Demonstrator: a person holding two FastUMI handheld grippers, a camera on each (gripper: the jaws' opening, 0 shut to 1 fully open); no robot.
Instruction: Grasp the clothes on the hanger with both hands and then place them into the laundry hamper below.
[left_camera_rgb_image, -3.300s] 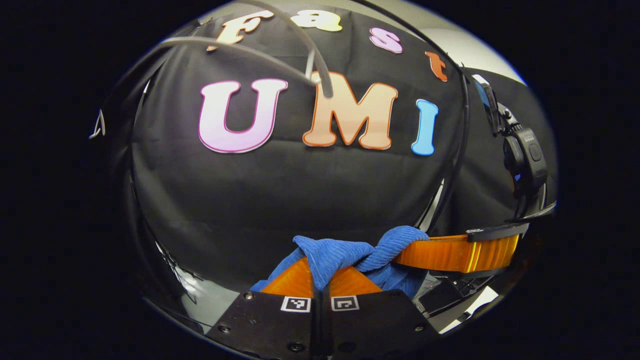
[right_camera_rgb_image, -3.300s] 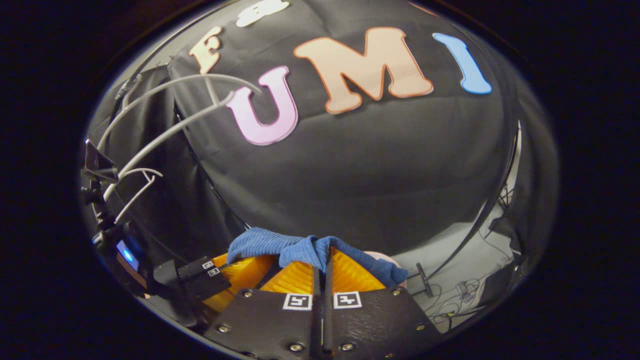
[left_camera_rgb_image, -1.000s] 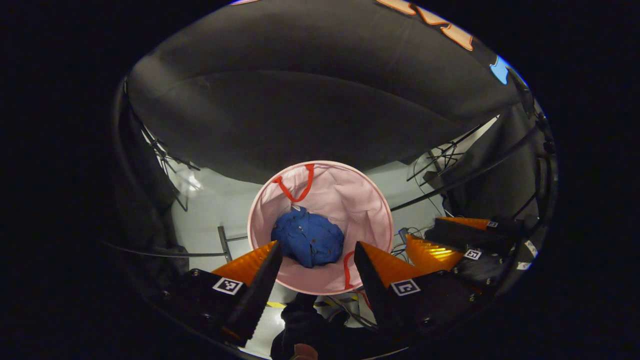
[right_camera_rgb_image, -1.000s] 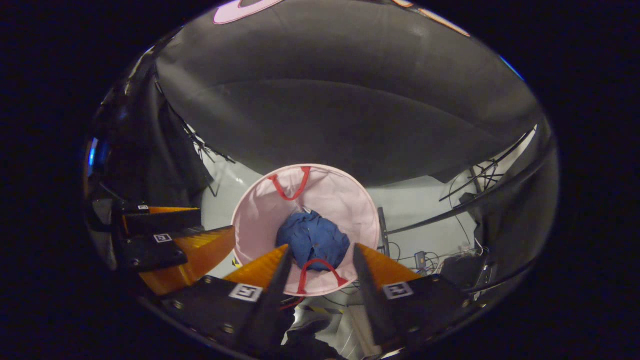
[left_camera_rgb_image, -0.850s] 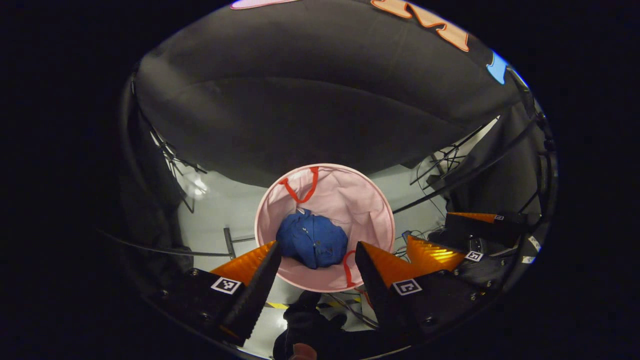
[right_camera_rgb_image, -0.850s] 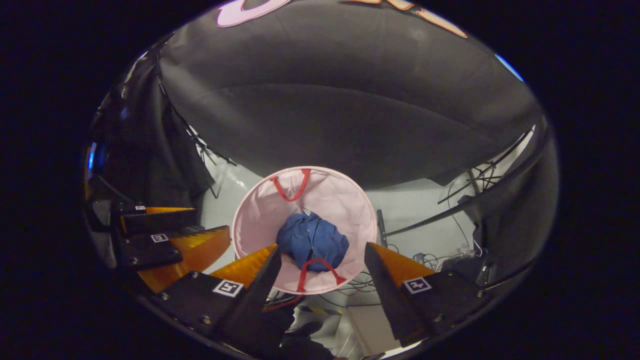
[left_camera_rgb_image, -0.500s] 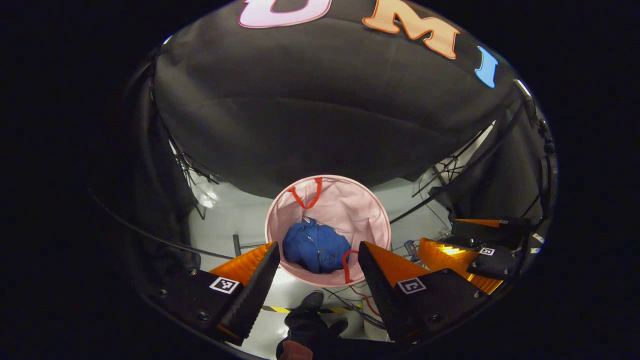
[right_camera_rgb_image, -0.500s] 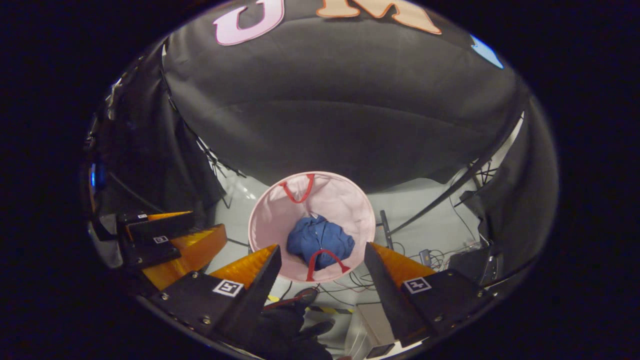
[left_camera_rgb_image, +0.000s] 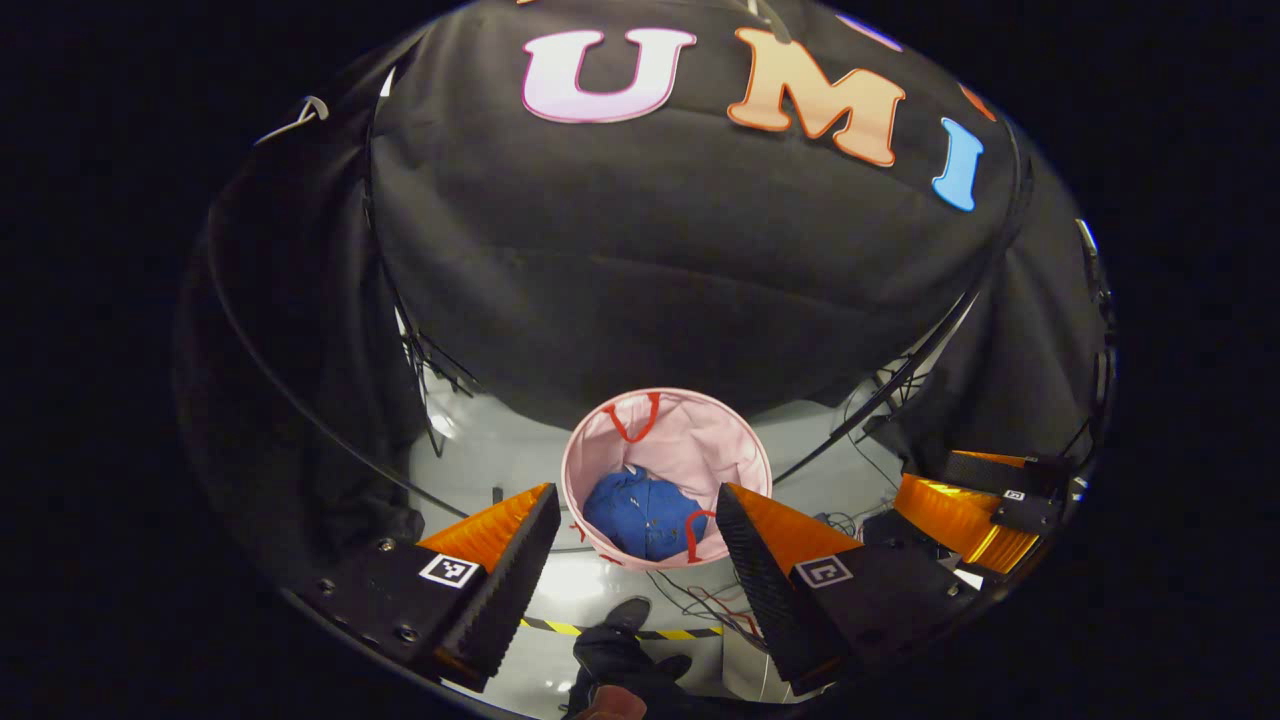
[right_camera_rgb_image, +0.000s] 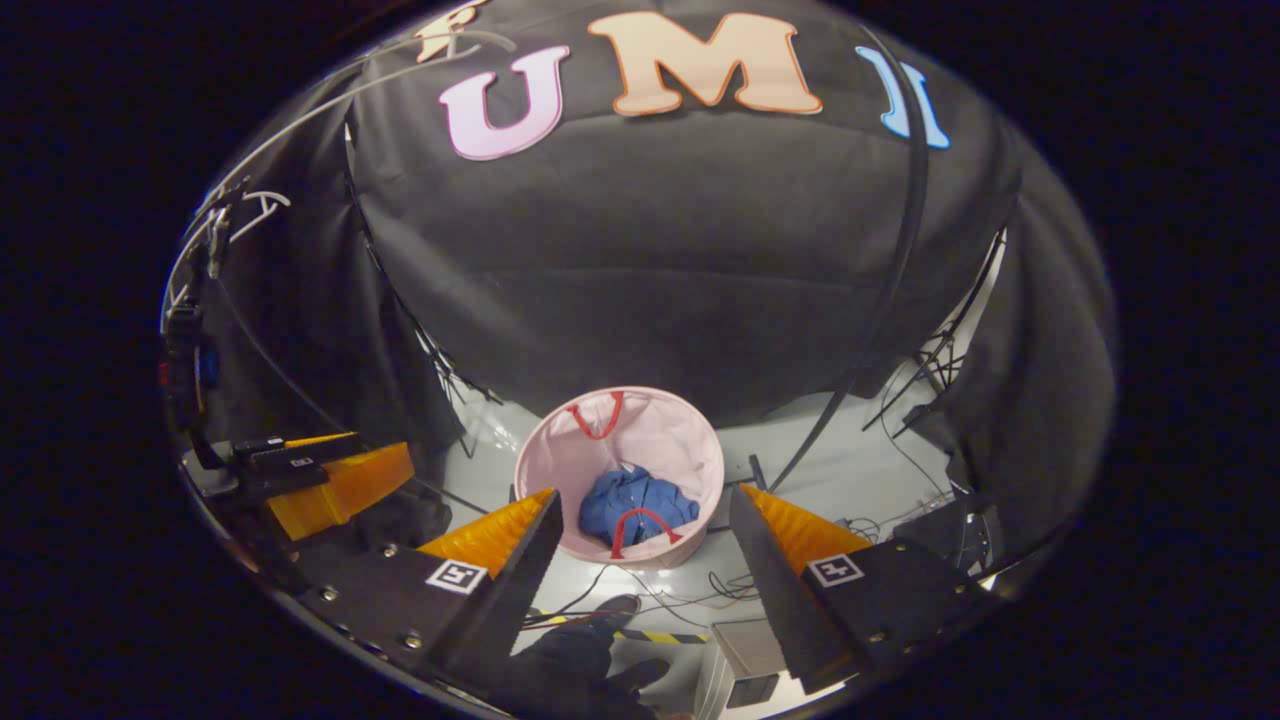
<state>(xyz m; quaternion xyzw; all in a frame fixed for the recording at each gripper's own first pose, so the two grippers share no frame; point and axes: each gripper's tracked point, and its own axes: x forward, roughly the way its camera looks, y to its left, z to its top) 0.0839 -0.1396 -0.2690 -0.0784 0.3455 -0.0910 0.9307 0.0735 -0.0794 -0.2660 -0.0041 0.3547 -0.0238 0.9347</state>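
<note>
Near rim of pink laundry hamper (left_camera_rgb_image: 745, 450) cut by gripper fingers, crumpled blue clothes (left_camera_rgb_image: 645, 510) inside, left gripper (left_camera_rgb_image: 635, 510) and right gripper (right_camera_rgb_image: 645, 515) spread wide, holding nothing

The pink laundry hamper (left_camera_rgb_image: 742, 455) looks like thin matt fabric, the blue clothes (left_camera_rgb_image: 645, 512) soft crumpled cloth, the floor (left_camera_rgb_image: 500, 440) glossy.

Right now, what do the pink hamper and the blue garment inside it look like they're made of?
The laundry hamper looks like thin matte fabric, probably a collapsible cloth bin: its pink wall shows soft creases and sewn red strap handles. The blue garment looks like soft woven cloth, crumpled into loose folds; the exact fibre can't be told.
</note>
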